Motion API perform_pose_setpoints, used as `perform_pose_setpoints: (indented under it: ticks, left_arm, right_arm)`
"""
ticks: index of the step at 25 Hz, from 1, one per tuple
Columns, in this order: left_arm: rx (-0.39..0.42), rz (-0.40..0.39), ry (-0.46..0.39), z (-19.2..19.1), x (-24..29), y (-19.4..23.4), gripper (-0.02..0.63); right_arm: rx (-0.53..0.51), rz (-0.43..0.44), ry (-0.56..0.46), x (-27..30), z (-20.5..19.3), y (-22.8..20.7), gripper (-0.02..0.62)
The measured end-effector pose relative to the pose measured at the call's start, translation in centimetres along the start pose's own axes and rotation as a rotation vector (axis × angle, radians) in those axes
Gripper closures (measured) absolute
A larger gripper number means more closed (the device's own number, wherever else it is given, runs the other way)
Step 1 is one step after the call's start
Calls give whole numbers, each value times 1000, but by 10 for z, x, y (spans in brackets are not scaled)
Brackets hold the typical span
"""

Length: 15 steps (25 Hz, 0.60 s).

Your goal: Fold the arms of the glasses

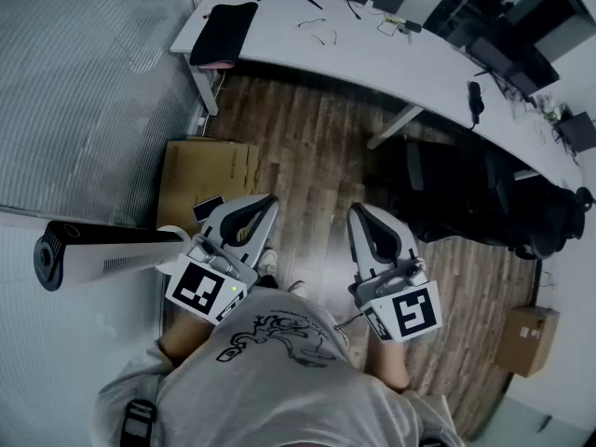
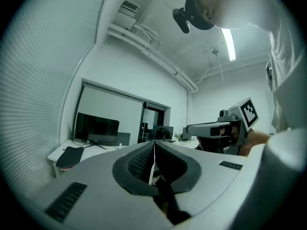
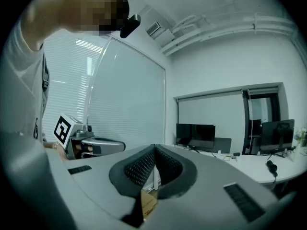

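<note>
Glasses [image 1: 319, 32] and the two hand-held grippers, before any contact. The left gripper [image 1: 264, 205] and right gripper [image 1: 361, 214] are held side by side in front of the person's torso, pointing roughly level. Each has its jaws pressed together with nothing between them. Beyond the tips comes the wooden floor [image 1: 307, 147], then the white desk [image 1: 410, 63]. The glasses lie on that desk, well apart from both grippers and ahead, roughly between their lines, so neither is clearly nearer. They are too small here to show their long axis or whether their arms are folded. The grippers probably have to be carried forward to the desk before any grasp.
</note>
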State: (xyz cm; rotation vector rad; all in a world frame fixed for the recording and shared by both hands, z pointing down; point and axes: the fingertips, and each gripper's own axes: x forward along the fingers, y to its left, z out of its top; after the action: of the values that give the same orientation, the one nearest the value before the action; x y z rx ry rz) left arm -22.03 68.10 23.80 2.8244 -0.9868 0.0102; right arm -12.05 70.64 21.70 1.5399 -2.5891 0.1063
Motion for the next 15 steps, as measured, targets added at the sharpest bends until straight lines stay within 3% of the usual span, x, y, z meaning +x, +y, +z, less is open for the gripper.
perform_pose_setpoints:
  ticks: [7, 15]
  left_arm:
    - [-21, -26, 21, -6, -9, 21, 583]
    - [-26, -19, 24, -7, 12, 44, 583]
  right_arm:
    - [-6, -40, 1, 20, 1, 9, 585]
    - [19, -61, -3, 43, -4, -15, 585]
